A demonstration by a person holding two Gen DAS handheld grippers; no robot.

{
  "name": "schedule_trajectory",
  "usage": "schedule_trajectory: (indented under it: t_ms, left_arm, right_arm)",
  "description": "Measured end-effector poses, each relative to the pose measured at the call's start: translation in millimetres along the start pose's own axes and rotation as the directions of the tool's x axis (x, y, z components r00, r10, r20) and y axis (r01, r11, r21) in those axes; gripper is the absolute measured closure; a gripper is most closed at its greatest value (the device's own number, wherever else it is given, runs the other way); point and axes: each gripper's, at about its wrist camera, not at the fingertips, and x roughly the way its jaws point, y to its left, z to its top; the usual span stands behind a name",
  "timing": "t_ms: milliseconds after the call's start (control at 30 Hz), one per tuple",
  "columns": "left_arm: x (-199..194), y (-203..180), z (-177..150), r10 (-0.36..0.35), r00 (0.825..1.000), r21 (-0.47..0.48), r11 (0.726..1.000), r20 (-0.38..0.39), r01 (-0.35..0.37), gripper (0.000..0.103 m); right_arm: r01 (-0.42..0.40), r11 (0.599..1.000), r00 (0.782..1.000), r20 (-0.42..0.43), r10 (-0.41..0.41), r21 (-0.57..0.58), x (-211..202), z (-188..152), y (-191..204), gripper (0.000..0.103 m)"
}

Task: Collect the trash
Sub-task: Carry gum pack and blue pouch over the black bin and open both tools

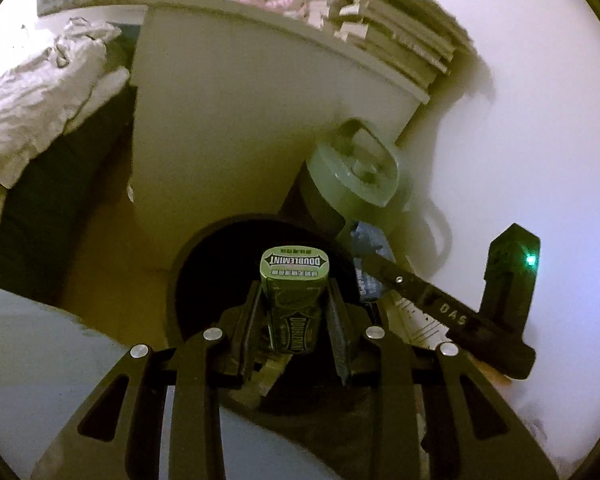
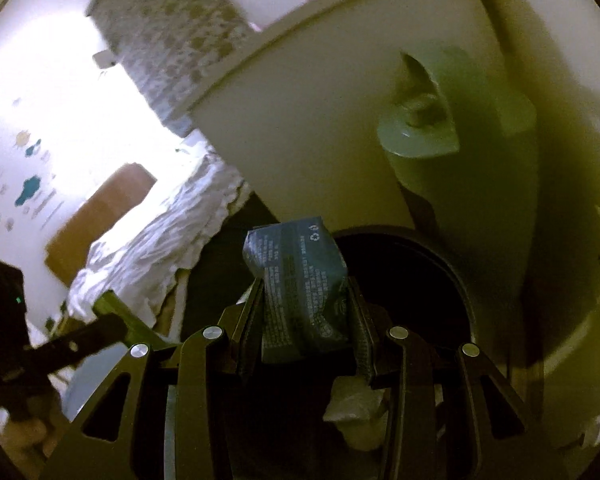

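Observation:
My left gripper (image 1: 294,296) is shut on a green Doublemint gum box (image 1: 295,280) and holds it upright over the dark round opening of a trash bin (image 1: 204,264). My right gripper (image 2: 306,296) is shut on a dark blue-grey packet (image 2: 300,280) with white print, held over the same bin's dark opening (image 2: 420,280). The right gripper and its packet (image 1: 370,256) also show at the right of the left wrist view, close beside the bin. Crumpled white trash (image 2: 352,404) lies in the bin below the right gripper.
A white cabinet side (image 1: 236,128) stands just behind the bin, with stacked papers (image 1: 396,36) on top. A pale green lidded jug (image 1: 352,184) stands beside the bin against the white wall (image 1: 520,120). A bed with white bedding (image 1: 32,92) lies to the left.

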Motion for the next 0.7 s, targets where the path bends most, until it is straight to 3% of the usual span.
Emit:
schedule_trajectory:
  t_ms: [267, 700]
  left_arm:
    - [28, 0, 0, -0.002, 0.999, -0.010, 1.000, -0.042, 0.001, 0.072]
    - [46, 2, 4, 0.010, 0.998, -0.021, 1.000, -0.066, -0.012, 0.072]
  right_arm:
    - [0.015, 0.996, 1.000, -0.022, -0.013, 0.083, 5, 1, -24, 0.064]
    - [0.012, 0.994, 0.999, -0.045, -0.007, 0.106, 13, 12, -23, 0.062]
